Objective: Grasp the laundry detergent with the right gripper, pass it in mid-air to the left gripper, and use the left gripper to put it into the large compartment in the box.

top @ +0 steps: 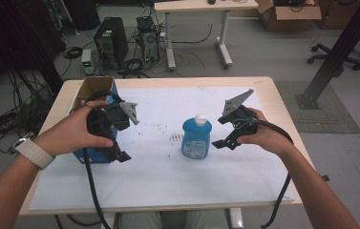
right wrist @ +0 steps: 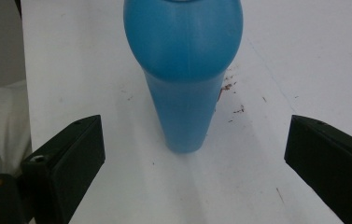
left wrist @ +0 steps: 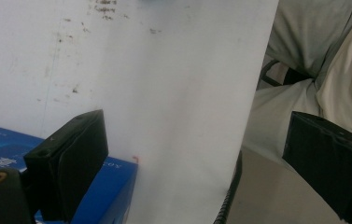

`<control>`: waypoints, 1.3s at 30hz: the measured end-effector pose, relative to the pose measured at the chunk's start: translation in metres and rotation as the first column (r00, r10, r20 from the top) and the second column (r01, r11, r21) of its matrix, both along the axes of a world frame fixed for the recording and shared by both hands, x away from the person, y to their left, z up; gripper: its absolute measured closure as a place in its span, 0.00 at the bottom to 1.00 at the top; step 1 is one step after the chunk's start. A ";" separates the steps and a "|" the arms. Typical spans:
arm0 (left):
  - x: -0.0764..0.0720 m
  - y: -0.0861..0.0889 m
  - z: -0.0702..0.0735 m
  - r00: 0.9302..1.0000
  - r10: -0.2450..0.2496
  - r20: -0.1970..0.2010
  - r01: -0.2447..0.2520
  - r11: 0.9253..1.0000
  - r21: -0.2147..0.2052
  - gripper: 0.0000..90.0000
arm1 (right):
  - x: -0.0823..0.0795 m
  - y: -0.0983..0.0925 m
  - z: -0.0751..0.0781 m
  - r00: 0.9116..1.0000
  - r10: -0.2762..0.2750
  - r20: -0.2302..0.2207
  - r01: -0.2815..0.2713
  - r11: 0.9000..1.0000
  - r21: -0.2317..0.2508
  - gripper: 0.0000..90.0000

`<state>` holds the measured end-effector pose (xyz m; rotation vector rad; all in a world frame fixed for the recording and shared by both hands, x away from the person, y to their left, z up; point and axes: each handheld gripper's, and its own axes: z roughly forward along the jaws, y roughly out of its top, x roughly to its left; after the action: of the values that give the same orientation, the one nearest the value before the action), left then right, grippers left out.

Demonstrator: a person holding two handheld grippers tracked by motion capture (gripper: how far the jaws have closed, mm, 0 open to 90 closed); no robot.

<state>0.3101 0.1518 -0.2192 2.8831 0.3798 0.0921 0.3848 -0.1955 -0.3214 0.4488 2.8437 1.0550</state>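
The bottle (top: 196,138) stands upright on the white sheet (top: 158,176), between the two grippers and right of the blue box (top: 91,155). The right gripper (top: 225,138), jaws wide and empty, sits just beside the bottle and faces it. The left gripper (top: 120,143), also wide and empty, hangs over the box's near corner. The bottle looks tall and smooth: an off-centre jaw could tip it toward the box, and a high grip on the rounded shoulder could slip.

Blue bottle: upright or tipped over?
Upright. The blue bottle stands on its base on the white sheet, white cap on top; the right gripper is open before it.
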 end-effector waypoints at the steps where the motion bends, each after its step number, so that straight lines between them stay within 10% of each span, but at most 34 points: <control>1: 0.000 0.000 0.000 1.000 0.000 -0.001 0.000 1.000 0.002 0.08 | 0.000 0.000 -0.001 1.000 0.001 0.002 -0.001 1.000 0.006 0.05; 39: 0.002 0.001 -0.002 1.000 0.007 -0.007 -0.007 1.000 0.001 0.08 | 0.004 0.005 -0.021 1.000 0.008 0.014 -0.009 0.997 0.081 0.06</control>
<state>0.3123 0.1525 -0.2209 2.8840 0.3910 0.0840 0.3883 -0.1909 -0.3421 0.4341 2.8019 1.1736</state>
